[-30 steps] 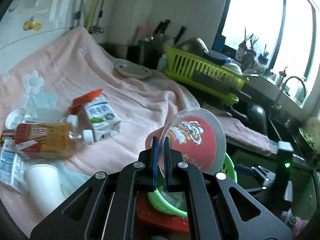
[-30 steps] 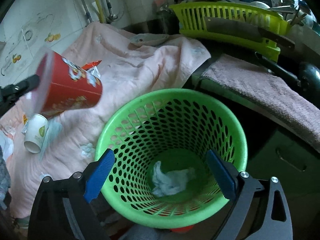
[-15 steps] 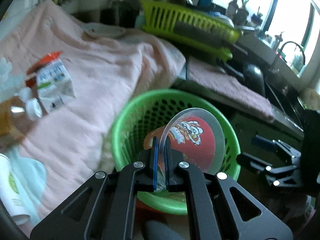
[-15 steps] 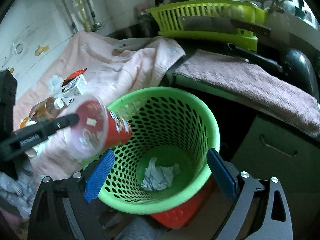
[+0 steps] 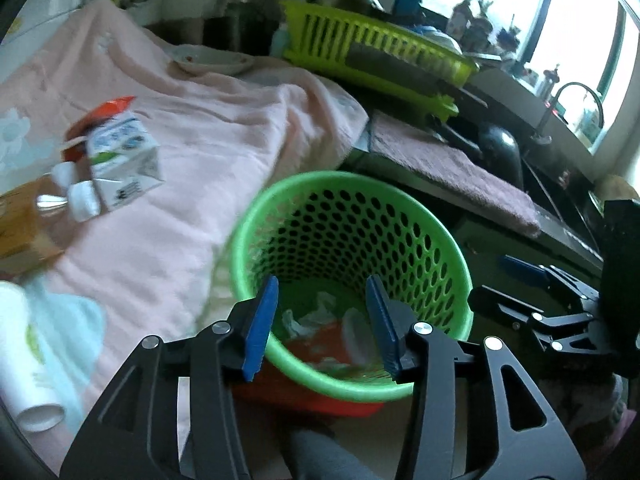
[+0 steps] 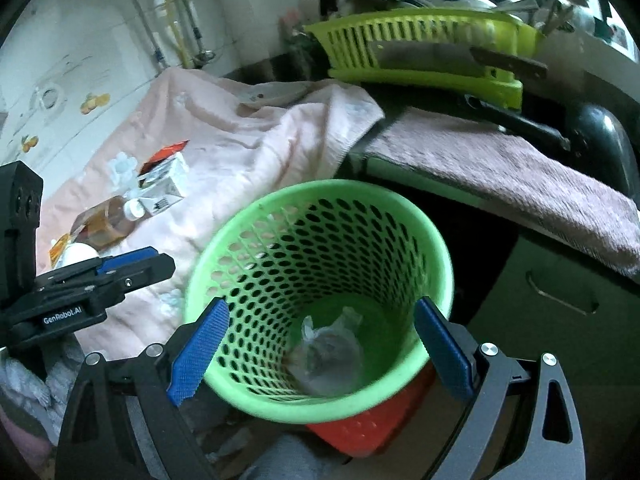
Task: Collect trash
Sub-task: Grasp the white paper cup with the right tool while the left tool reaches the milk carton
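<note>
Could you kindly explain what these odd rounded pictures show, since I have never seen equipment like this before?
There is no robot: a person holds a two-finger gripper in each hand, and a fisheye camera on each one looks along its blue-padded fingers. In its own view, the left gripper has just been opening, and nothing is between its jaws. The red cup lies inside the green basket, blurred, beside crumpled paper. The right gripper is open, its fingers on either side of the basket; whether they touch it I cannot tell. A milk carton, a bottle and a white cup lie on the pink cloth.
</note>
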### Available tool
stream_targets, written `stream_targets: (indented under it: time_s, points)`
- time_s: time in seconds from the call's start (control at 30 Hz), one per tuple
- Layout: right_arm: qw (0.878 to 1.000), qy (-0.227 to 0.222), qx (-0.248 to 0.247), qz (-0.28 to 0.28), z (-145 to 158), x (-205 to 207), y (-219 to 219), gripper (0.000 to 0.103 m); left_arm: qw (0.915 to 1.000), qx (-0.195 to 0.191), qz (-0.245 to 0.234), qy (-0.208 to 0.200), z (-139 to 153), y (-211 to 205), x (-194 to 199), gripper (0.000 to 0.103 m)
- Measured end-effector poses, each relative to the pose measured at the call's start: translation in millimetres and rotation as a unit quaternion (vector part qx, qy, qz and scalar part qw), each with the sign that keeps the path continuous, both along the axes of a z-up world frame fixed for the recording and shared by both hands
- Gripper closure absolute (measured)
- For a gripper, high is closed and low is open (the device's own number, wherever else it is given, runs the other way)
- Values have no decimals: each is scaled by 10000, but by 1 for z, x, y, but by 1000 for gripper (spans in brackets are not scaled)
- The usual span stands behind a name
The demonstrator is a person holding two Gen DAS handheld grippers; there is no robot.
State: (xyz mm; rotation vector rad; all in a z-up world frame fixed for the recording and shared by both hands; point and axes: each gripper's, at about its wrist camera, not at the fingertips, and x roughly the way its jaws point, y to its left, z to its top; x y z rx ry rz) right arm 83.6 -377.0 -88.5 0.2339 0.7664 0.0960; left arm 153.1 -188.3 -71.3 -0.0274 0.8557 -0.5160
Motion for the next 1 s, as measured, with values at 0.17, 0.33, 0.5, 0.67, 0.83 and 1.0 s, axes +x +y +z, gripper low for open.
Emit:
stream_targets:
  time_s: [0.17, 0.33, 0.5, 0.67, 0.83, 1.0]
  points:
    - [9994, -69, -45, 345, 10, 2, 27, 13, 9991, 36, 343, -232, 18, 36, -14, 49]
    - [9964, -98, -98, 841, 18, 8, 67, 13, 9962, 186, 700, -482, 35, 75, -25, 42]
    - [9905, -69, -79, 1373, 24, 18, 110, 13, 9912, 266, 1156, -591, 45, 120, -33, 40]
    - [9829, -66, -35, 1842, 30, 26, 151, 13, 9841, 252, 1631, -650, 53, 168, -42, 40]
    - [9728, -71, -14, 2316, 37, 33, 197, 13, 9744, 292, 2122, -687, 57, 215, -54, 39]
    - [9623, 10, -28, 2720, 37, 43, 239, 13, 9646, 259, 2537, -678, 57, 256, -65, 38]
